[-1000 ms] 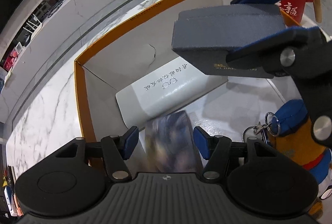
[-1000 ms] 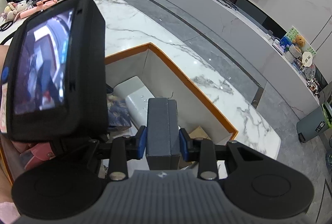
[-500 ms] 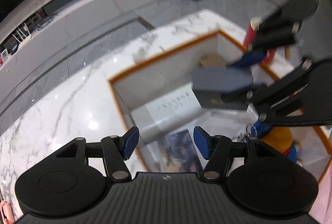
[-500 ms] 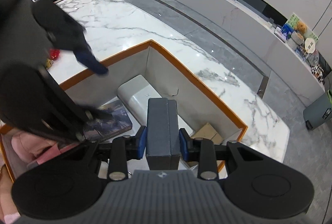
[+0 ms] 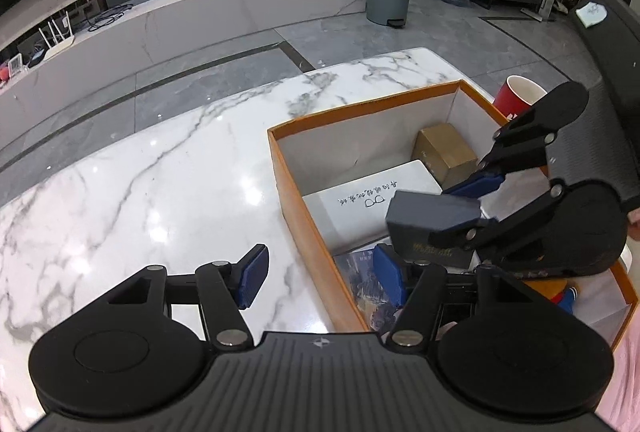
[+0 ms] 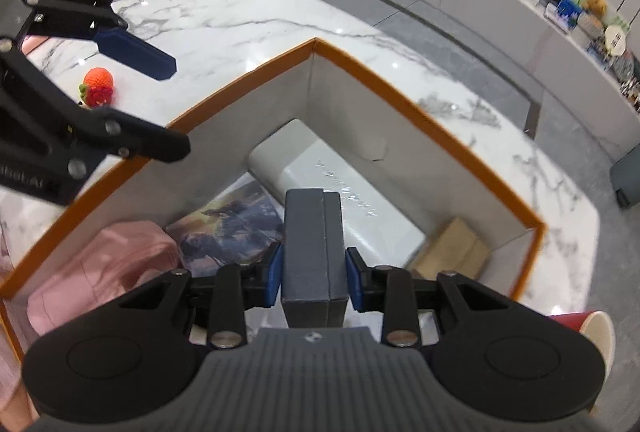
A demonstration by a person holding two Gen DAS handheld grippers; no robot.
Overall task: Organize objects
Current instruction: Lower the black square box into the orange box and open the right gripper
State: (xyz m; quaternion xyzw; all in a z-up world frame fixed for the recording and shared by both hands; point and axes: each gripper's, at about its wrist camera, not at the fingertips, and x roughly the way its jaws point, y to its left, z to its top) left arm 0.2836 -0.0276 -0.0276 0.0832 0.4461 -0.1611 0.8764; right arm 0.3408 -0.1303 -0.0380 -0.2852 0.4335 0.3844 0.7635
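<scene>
An orange-rimmed box (image 5: 304,216) (image 6: 440,123) stands on the marble table. Inside lie a white case (image 5: 360,199) (image 6: 340,179), a picture book (image 5: 364,280) (image 6: 232,228), a small brown carton (image 5: 444,151) (image 6: 452,248) and a pink item (image 6: 100,268). My right gripper (image 6: 314,268) is shut on a dark grey case (image 6: 314,244) (image 5: 432,220) and holds it above the box. My left gripper (image 5: 320,276) is open and empty, over the box's left wall; it also shows in the right wrist view (image 6: 156,103).
A red paper cup (image 5: 516,99) (image 6: 592,328) stands just outside the box. A knitted orange strawberry toy (image 6: 98,87) lies on the marble table (image 5: 140,191). A blue and orange plush toy (image 5: 560,292) lies in the box's near corner.
My left gripper has pulled back out of the box, up and to the left, leaving the book inside. The right gripper has held the grey case over the box and tilted down.
</scene>
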